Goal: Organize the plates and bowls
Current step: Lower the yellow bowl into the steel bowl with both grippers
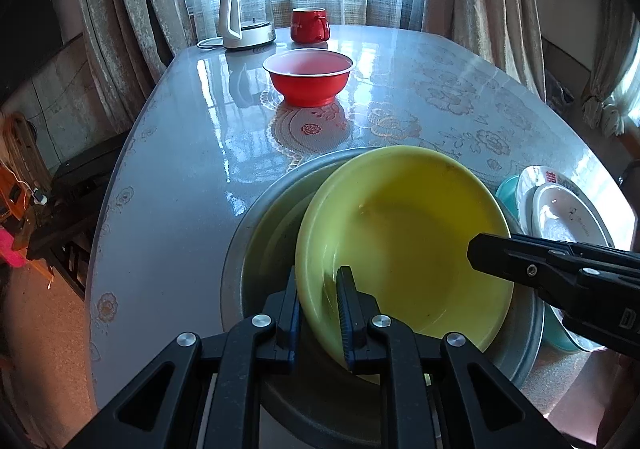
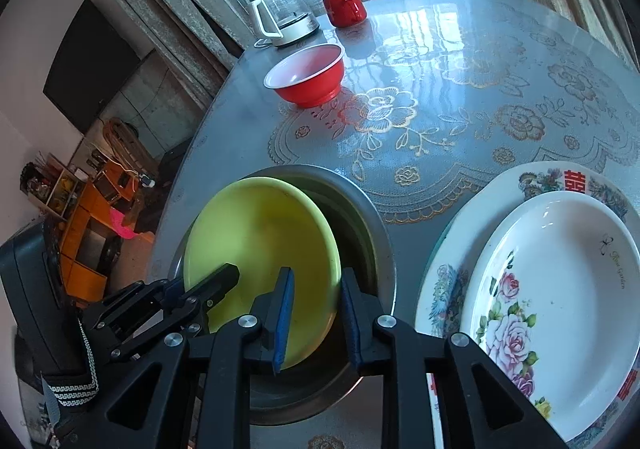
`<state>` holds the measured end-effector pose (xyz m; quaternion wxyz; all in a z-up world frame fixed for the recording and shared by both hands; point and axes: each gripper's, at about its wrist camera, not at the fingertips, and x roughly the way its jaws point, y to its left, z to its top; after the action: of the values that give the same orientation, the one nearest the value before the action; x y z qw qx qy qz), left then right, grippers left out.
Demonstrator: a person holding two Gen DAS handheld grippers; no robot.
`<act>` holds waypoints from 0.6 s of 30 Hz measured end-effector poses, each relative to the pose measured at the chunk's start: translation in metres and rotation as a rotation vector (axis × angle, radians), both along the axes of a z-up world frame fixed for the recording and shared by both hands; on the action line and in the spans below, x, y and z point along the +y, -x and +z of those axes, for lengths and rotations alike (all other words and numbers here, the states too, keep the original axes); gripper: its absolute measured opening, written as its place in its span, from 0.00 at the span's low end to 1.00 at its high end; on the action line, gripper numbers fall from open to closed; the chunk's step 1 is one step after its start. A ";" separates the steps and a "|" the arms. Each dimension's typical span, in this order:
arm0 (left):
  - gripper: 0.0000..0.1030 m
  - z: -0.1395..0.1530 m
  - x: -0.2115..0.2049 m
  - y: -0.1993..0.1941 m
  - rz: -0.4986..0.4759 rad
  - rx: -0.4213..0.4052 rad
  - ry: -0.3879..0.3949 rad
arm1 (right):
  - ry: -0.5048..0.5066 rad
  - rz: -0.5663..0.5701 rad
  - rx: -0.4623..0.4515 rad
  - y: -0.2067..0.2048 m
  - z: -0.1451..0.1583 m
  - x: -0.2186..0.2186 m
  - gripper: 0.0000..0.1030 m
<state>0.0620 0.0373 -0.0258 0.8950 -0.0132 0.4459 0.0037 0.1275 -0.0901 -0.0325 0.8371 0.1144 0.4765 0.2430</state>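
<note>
At the bottom centre of the left wrist view, the left tool [image 1: 318, 313] is narrow and holds the near rim of the yellow bowl [image 1: 408, 237] between its blue pads. The bowl sits tilted inside the grey metal basin [image 1: 236, 277], leaning to the basin's right side, not yet lying flat. In the right wrist view the right tool [image 2: 316, 317] stands at the bowl's other edge; one pad is over the yellow inside and the other is outside the rim, with a small gap, so I judge that it does not press the bowl.

To do this step well, the left tool should lower the bowl slowly until its bottom rests level in the basin, and only then let go; a quick release may let it slide and knock the basin wall.

At the lower right of that view two white plates [image 2: 560, 289] lie stacked on the tabletop [image 2: 440, 109]. Further up, the red bowl [image 2: 308, 77] stands alone, and behind it the red mug [image 2: 345, 8] and the kettle [image 2: 280, 17].
</note>
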 end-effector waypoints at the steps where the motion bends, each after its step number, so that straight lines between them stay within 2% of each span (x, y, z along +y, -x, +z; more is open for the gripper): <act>1: 0.17 0.000 0.000 -0.001 0.001 0.001 -0.002 | 0.002 -0.001 -0.001 0.000 0.000 0.000 0.24; 5: 0.19 -0.001 -0.003 -0.002 -0.003 -0.003 -0.036 | 0.053 -0.018 -0.036 0.000 0.004 0.002 0.29; 12: 0.19 -0.003 -0.004 -0.004 -0.005 -0.004 -0.058 | 0.002 -0.020 -0.012 -0.003 0.001 -0.005 0.29; 18: 0.19 0.005 0.003 -0.003 0.023 -0.014 -0.034 | -0.021 -0.019 -0.008 -0.001 0.002 -0.007 0.29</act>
<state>0.0650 0.0405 -0.0206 0.8980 -0.0029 0.4395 0.0213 0.1280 -0.0968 -0.0304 0.8400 0.1268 0.4695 0.2405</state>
